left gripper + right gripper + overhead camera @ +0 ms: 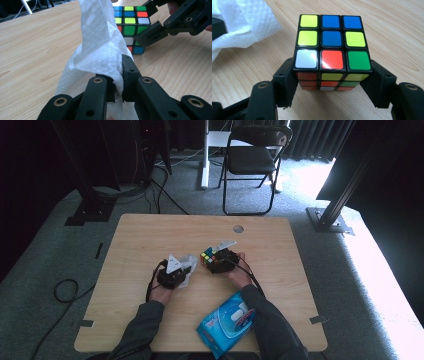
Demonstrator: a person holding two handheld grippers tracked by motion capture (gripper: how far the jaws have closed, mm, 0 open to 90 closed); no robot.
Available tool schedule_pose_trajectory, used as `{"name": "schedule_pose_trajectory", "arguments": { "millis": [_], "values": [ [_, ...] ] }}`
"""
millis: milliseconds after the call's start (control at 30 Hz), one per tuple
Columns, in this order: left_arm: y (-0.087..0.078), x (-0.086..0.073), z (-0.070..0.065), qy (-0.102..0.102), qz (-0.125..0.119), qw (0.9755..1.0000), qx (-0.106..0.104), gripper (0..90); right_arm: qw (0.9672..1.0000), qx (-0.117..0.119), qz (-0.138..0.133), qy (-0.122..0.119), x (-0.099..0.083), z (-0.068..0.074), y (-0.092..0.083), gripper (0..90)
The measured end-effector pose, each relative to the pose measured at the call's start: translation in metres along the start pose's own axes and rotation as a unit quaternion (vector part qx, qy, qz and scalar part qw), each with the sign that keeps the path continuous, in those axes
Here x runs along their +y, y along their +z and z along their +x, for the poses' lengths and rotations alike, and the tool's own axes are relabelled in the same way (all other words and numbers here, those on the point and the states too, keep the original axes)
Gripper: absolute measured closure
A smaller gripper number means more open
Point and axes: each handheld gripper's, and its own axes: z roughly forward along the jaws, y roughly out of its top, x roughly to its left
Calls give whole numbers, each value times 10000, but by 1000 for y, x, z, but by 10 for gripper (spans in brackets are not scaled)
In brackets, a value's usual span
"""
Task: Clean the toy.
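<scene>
Left tool (117,82) pinches white wipe (100,47) at frame centre; right tool (332,85) clamps puzzle cube (332,50) on counter (150,240).

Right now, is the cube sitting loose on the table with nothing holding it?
No, the right gripper clamps the cube between its two black jaws.

- This looks like a recording studio or lab space set up for filming, not a home.
- Black curtains (320,137) hang along the far side, daylight breaking in at the right.
- Dark metal rig posts (345,195) stand on bolted base plates (327,220) beyond both far corners of the surface (150,240).
- Grey carpet (45,270) covers the floor, with loose cables (65,292) trailing over it.
- A black folding chair (252,160) stands beyond the far edge, beside a white desk leg (205,155).
</scene>
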Motion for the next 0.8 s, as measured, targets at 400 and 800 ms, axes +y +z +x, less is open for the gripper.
{"name": "schedule_pose_trajectory", "arguments": {
  "millis": [400,800],
  "values": [
    [0,-2,-1,-3,14,10000,-14,821,9996,238,156,-35,-3,2,3,336],
    [-2,-3,0,-28,5,10000,-3,799,9987,294,-409,45,-1,-1,-15,288]
  ]
}}
